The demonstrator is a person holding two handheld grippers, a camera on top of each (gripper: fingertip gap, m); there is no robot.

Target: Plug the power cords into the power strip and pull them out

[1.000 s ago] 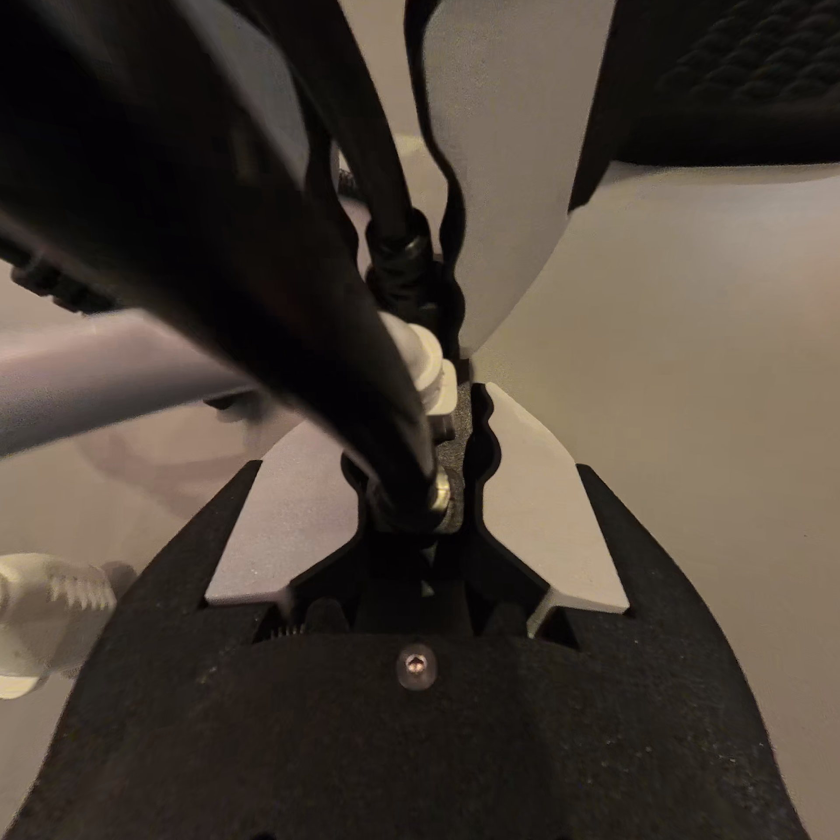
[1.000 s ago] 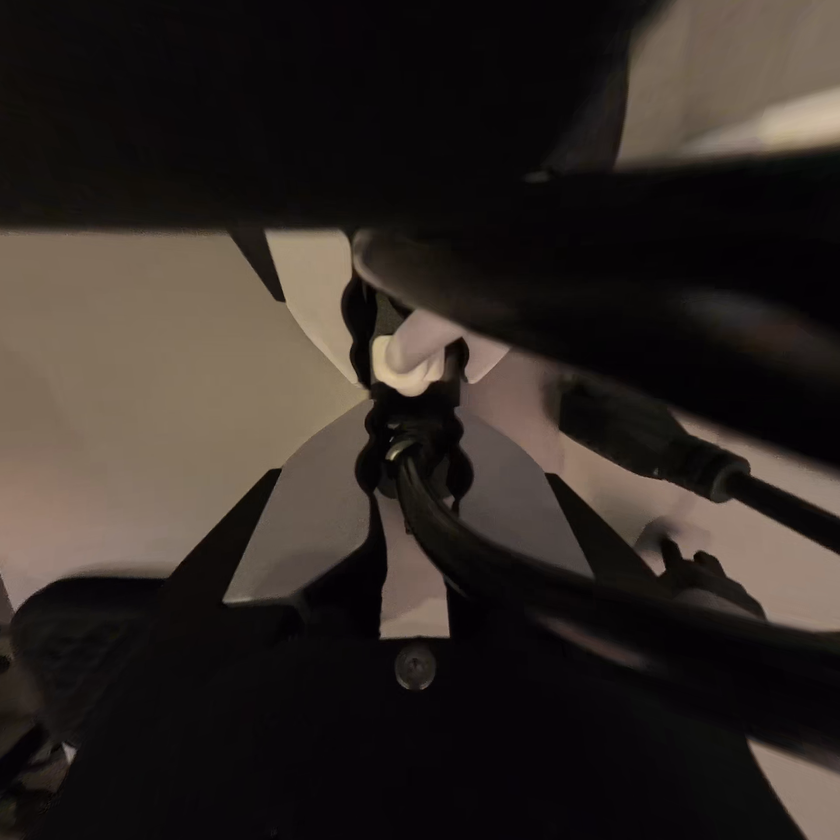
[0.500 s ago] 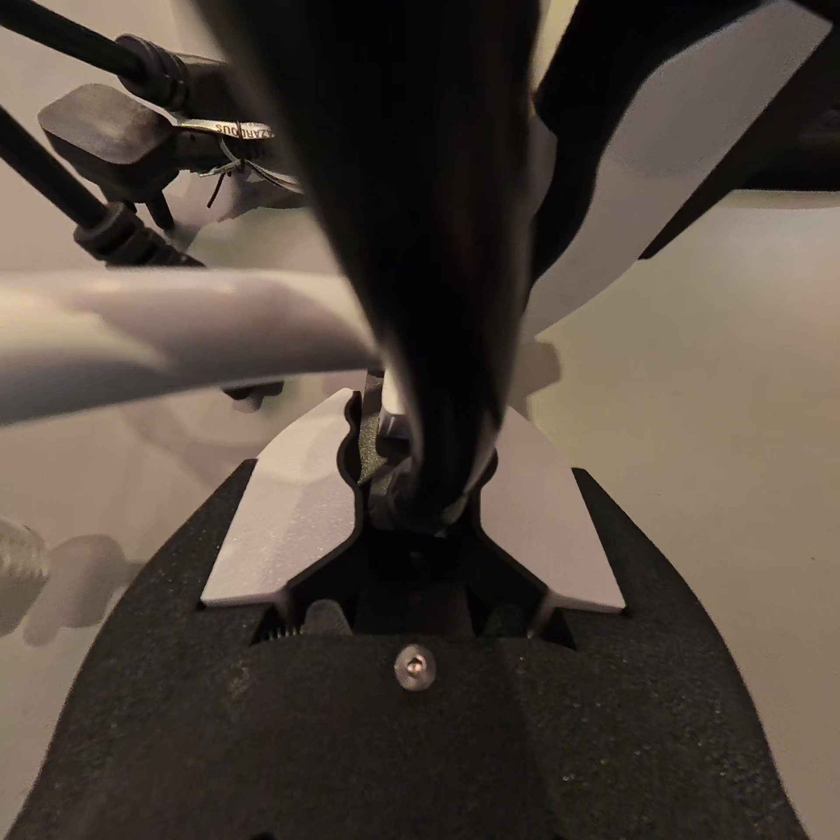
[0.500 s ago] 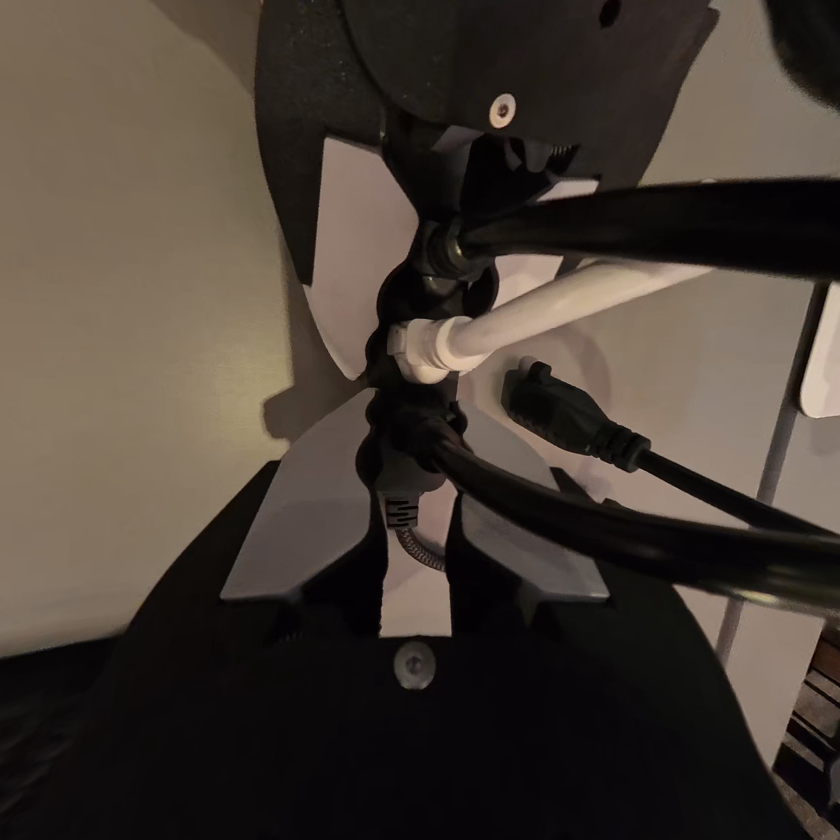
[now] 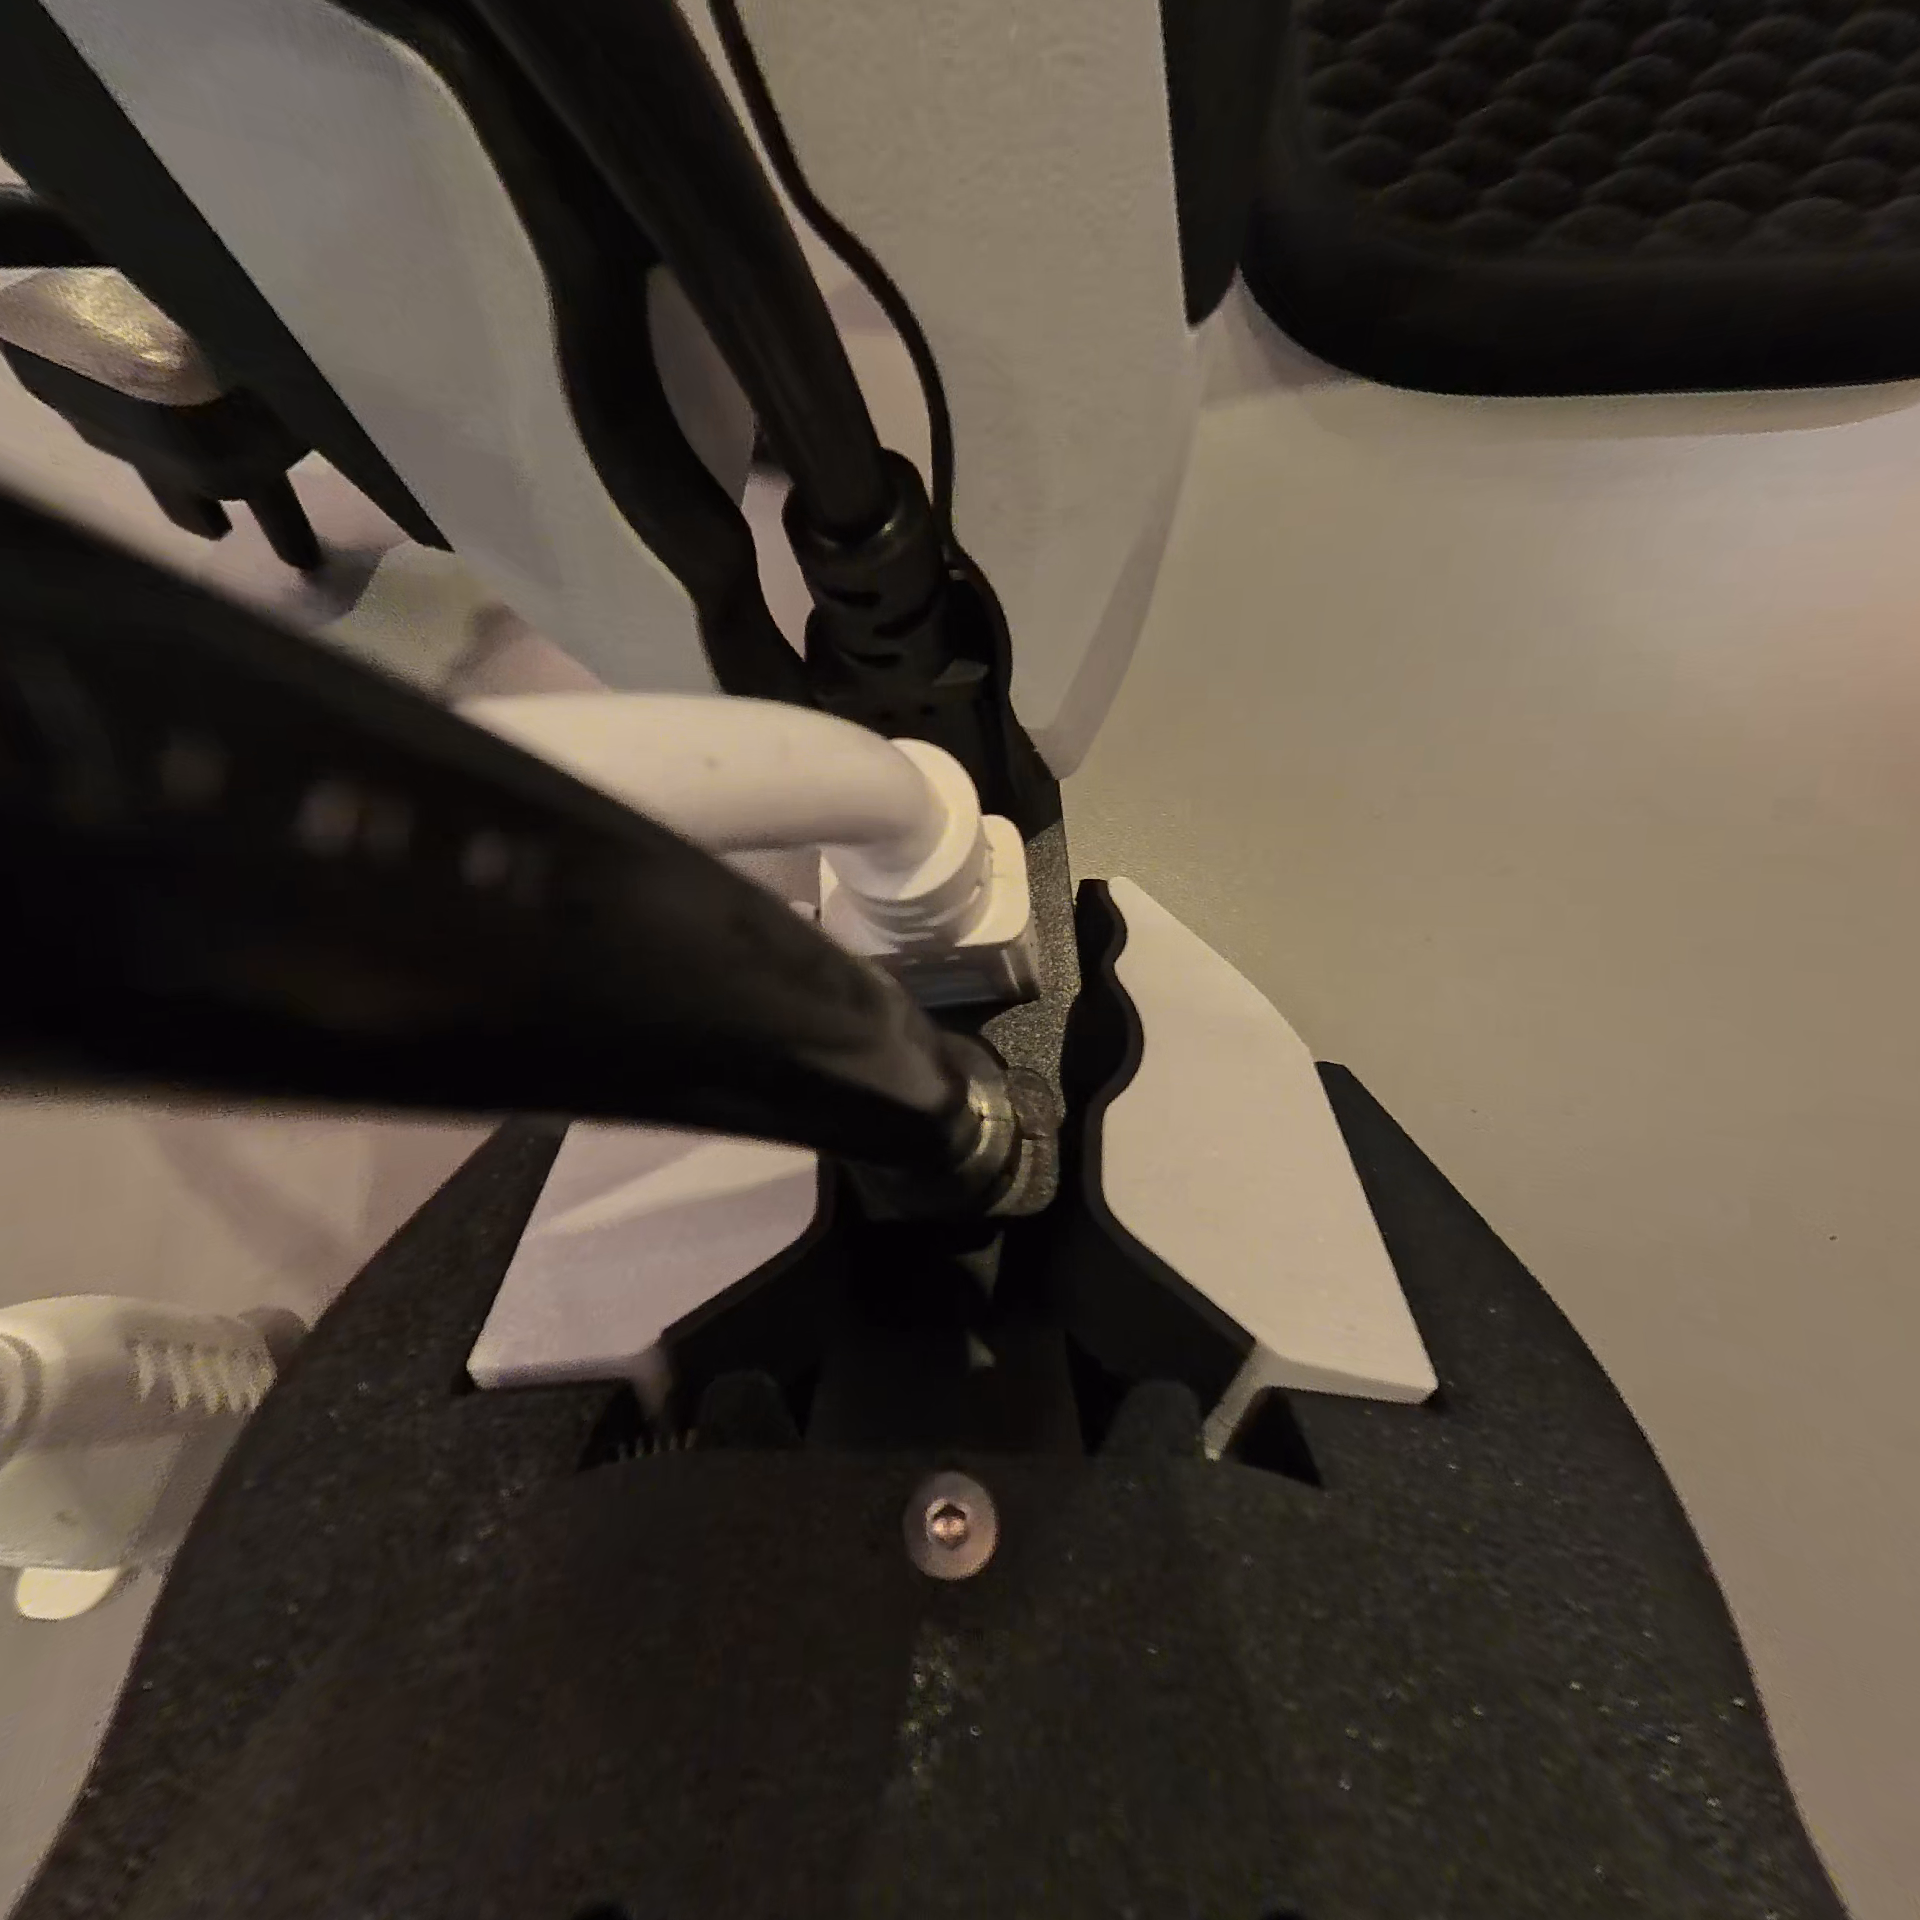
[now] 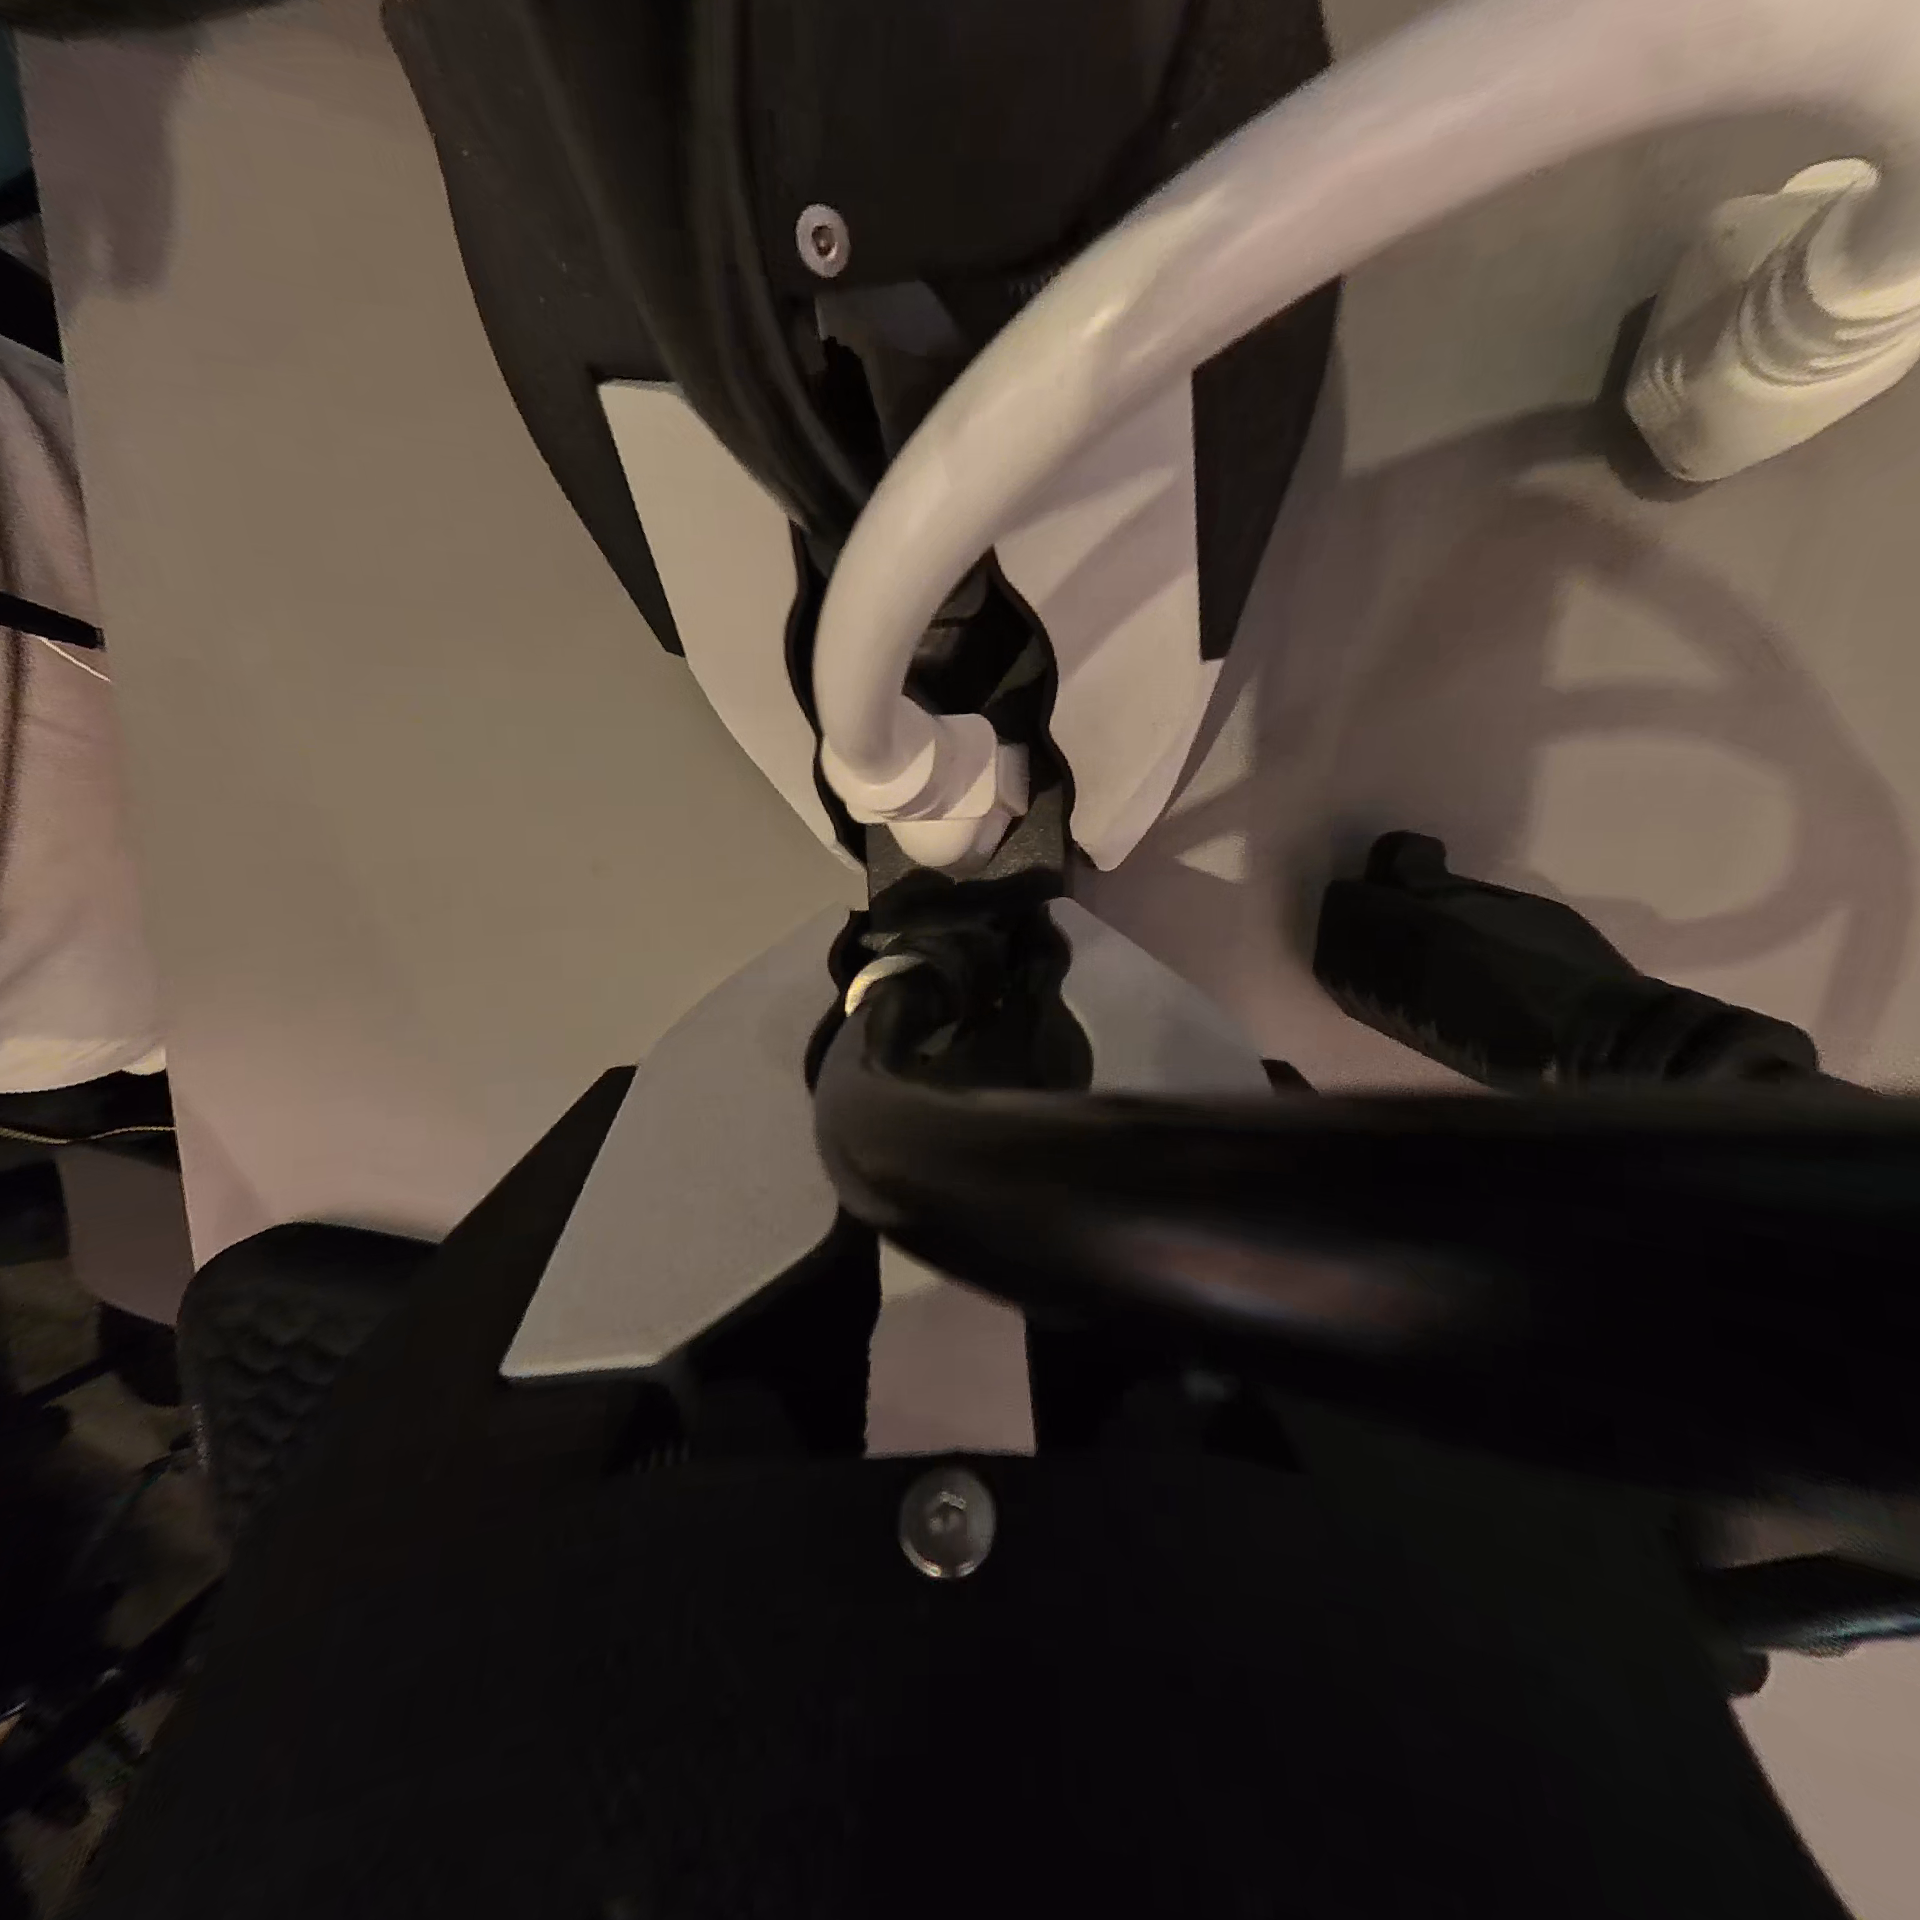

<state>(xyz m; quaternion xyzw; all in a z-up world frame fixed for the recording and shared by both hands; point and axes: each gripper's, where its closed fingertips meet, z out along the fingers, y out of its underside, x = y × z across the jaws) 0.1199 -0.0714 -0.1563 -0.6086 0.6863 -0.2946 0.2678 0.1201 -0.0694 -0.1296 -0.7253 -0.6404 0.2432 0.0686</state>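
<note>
My left gripper (image 5: pixel 1029 935) is shut on a thin dark grey adapter block (image 5: pixel 1044 914). A white plug (image 5: pixel 925 873) with a white cable and a thick black cable with a metal collar (image 5: pixel 987 1122) sit on that block between my fingers. My right gripper (image 6: pixel 961 925) faces the left one tip to tip and is shut on a black plug (image 6: pixel 956 997) at the block's far end. Its black cable (image 6: pixel 1351 1195) runs off right. The right gripper shows in the left wrist view (image 5: pixel 904 675), and the left gripper in the right wrist view (image 6: pixel 956 821). No power strip is in view.
On the pale table (image 5: pixel 1558 1039) lie a loose white plug (image 5: pixel 94 1434), also seen in the right wrist view (image 6: pixel 1766 343), and a loose black plug (image 6: pixel 1507 987). A black textured pad (image 5: pixel 1610 187) sits past the right gripper. Cables cross the left side. Less than 4 cm separates the two grippers' tips.
Both grippers have swung with the held piece. The thick black cable has moved from the middle of the left view to its left. The white cable now arcs overhead in the right view. Both grips hold.
</note>
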